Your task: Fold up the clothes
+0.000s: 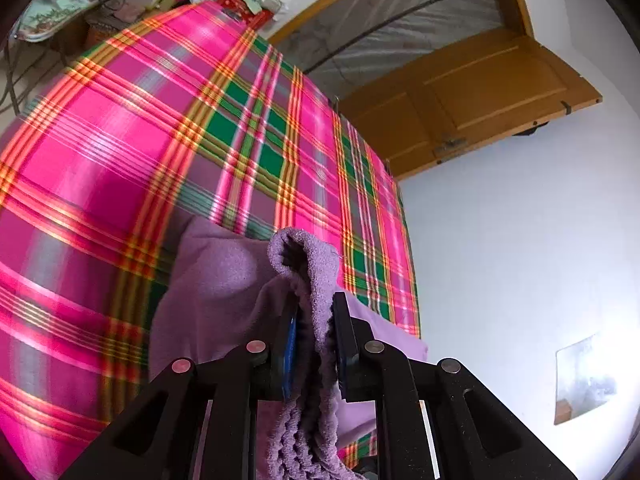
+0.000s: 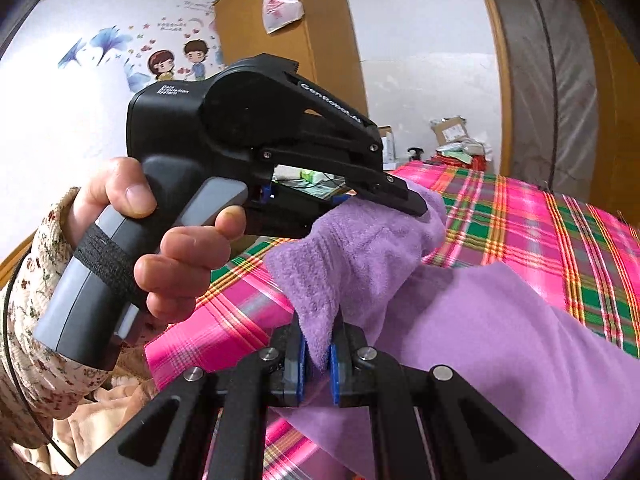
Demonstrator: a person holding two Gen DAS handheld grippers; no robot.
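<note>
Here your left gripper (image 1: 314, 344) has its jaws clamped narrow on a bunched edge of the purple towel (image 1: 224, 280); the terry cloth fills the gap between the pads and curls over above them at lower centre of the left wrist view. Your right gripper (image 2: 317, 364) has its jaws nearly closed on another edge of the same purple towel (image 2: 500, 352), a thin fold pinched between the blue pads (image 2: 334, 372) at the bottom centre of the right wrist view. Most of the towel hangs between the two grips and drapes toward the lower right of that frame, over the bed with its pink plaid bedsheet (image 1: 120, 140). In the right wrist view your left hand (image 2: 160, 240), in a floral sleeve (image 2: 36, 280), grips the other tool's grey handle at centre left. A wooden door (image 1: 480, 100) stands in the upper right of the left wrist view, and cartoon wall stickers (image 2: 176, 60) show at upper left in the right wrist view.
</note>
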